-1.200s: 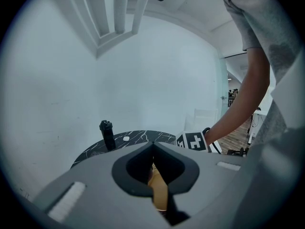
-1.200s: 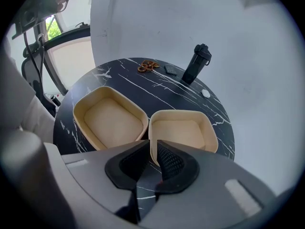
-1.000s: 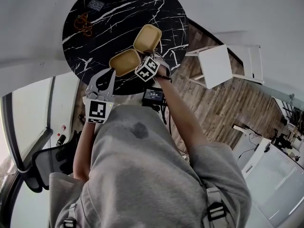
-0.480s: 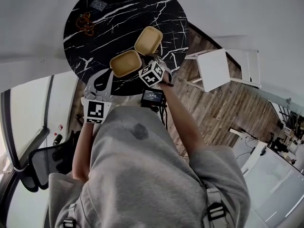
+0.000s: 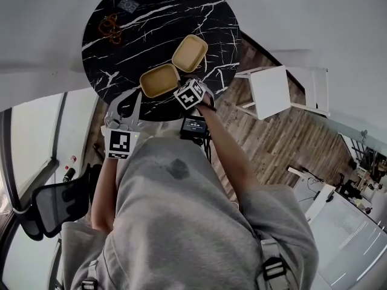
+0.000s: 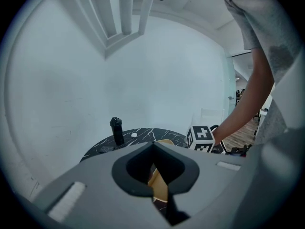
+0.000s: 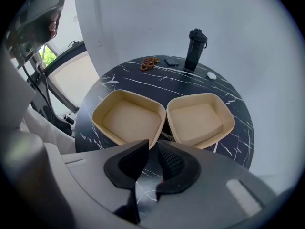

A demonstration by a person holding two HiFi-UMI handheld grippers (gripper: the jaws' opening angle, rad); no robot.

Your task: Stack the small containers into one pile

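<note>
We count two tan containers, unstacked, on the black bench [image 7: 190,80] just beyond the right tongs [image 7: 152,149]: one container [image 7: 131,118] ahead-left of the tips, the other container [image 7: 200,118] ahead-right. One black bottle [image 7: 195,49] stands farther back. The right tongs are partly spread, having just been opening, over bare bench. The left tongs [image 6: 153,149], left of both containers, are pressed together, empty.
</note>
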